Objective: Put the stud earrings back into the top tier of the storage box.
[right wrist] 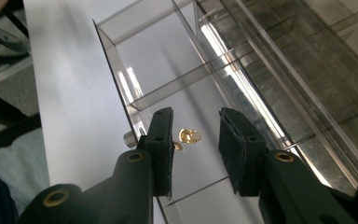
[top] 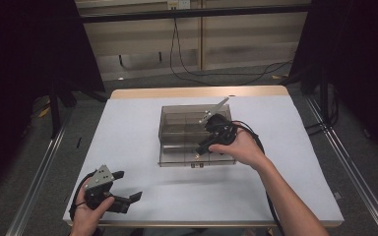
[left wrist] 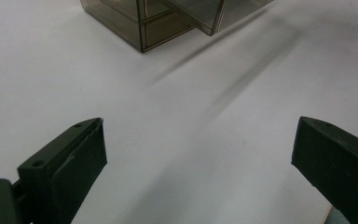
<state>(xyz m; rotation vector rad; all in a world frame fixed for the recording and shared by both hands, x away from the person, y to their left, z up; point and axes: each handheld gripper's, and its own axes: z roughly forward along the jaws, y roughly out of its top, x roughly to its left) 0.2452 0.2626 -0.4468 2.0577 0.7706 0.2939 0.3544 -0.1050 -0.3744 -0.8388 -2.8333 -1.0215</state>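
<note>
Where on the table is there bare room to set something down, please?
The white table is bare left of the clear drawer box, between it and the left gripper. The near strip and the far strip behind the box are bare too. It is crowded at the open drawer, where the right gripper reaches.

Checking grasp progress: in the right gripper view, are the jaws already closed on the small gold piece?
No: the right gripper has its jaws apart, and the gold piece lies untouched between them in the clear drawer.
</note>
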